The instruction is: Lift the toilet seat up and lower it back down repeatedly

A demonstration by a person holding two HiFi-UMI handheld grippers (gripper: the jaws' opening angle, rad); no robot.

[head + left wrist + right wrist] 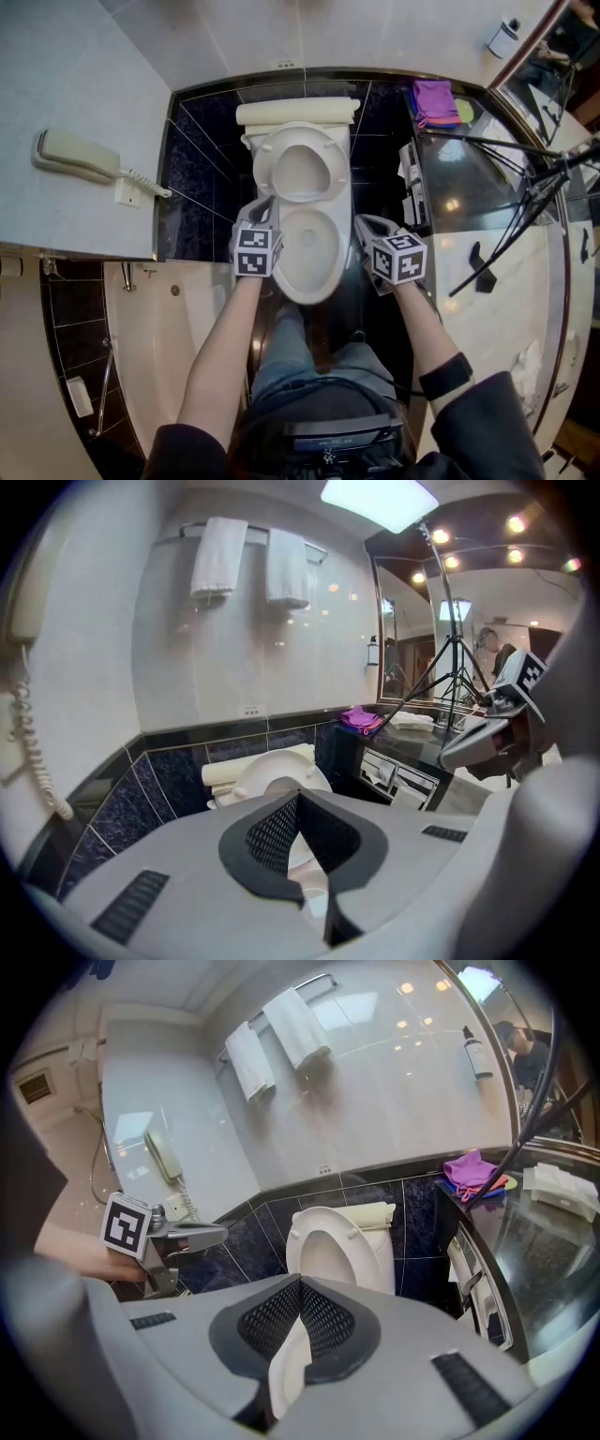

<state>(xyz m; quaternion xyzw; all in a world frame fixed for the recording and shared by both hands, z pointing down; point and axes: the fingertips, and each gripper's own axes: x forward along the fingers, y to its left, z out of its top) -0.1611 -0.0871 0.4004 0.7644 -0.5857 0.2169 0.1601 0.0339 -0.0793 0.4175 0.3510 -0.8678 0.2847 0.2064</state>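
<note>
Both closed, empty: left hand-held gripper [267, 204], right hand-held gripper [364, 223]; white plastic toilet seat [302, 134] is leaning upright at 12 o'clock, nearer left.

The dark glossy counter [534, 1265] at the right carries a purple cloth [472, 1170] at its far end, and white folded cloths [562, 1191] lie on it too, a little apart from the purple one.

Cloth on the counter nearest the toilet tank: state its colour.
The cloth is purple, clearest in the right gripper view.
</note>
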